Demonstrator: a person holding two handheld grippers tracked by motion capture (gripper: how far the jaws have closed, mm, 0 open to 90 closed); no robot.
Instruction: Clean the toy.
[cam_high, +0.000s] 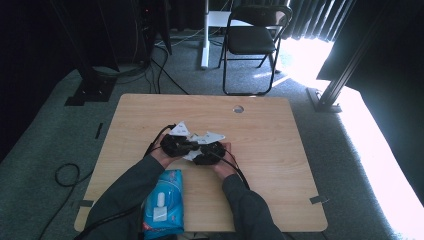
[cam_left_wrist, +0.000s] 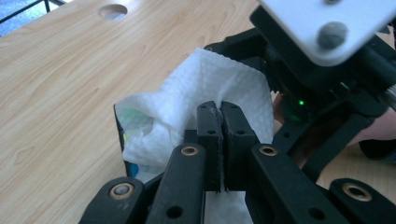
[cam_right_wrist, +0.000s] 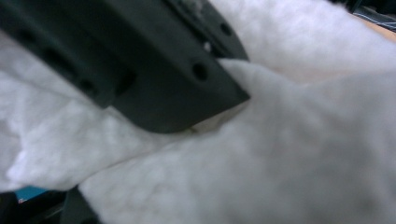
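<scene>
Dark grey long sleeves cover both forearms, coming in from the bottom edge. The left gripper (cam_left_wrist: 223, 112) is matte black, its link arms pinned with brass-ringed rivets and dotted with small screw holes. The right gripper (cam_high: 207, 152) is black too, topped by a pale three-cornered plate with grey screws, a green light glowing, black cable trailing.

A light wooden table (cam_high: 265, 150) with rounded corners and a round cable hole (cam_high: 238, 109) near its far edge stands on grey carpet (cam_high: 45, 150). A blue pack of wet wipes (cam_high: 164, 200) lies flat on it at the near edge, between the person's forearms. Two small strips of tape (cam_high: 318, 200) sit at the near left and near right edges, and black cables (cam_high: 156, 137) trail across the middle of the top.
</scene>
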